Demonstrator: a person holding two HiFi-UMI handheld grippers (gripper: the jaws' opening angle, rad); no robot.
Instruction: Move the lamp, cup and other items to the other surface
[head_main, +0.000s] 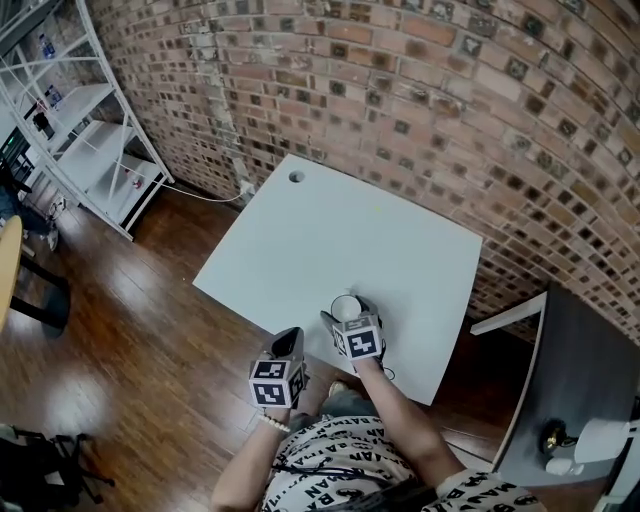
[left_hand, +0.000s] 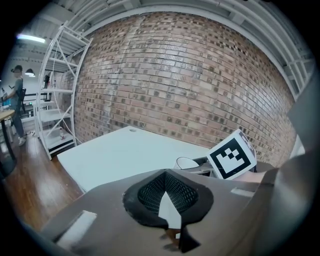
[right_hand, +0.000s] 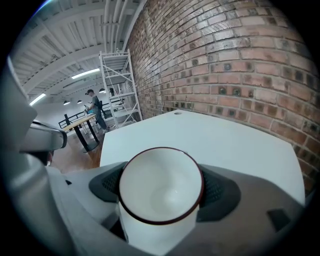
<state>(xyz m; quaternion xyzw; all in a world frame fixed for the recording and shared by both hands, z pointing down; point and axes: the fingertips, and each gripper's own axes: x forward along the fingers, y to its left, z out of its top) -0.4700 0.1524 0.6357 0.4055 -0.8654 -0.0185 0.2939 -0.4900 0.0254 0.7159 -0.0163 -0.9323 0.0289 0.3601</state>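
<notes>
Gripping a white cup (right_hand: 161, 210) with a dark red rim in the right tongs (right_hand: 161, 186), with the pads set against both sides of the cup. Standing upright, mouth up, on the white counter (head_main: 300, 240), close to its 6 o'clock edge. Well apart from the round hole (head_main: 296, 177) at the counter's 11 o'clock corner.

Left tongs (head_main: 288, 340) closed on themselves, at 8 o'clock from the cup. Hanging by the counter's 6 o'clock edge above the wooden floor (head_main: 130, 340) and pointing toward 12 o'clock.

Brick wall (head_main: 420, 90) beyond the counter at 12 o'clock. White rack (head_main: 100, 140) at 10 o'clock against that wall.

Dark counter (head_main: 580, 370) at 4 o'clock from the cup, well apart from it. At its near end, a few small things (head_main: 575, 445), too small to name.
</notes>
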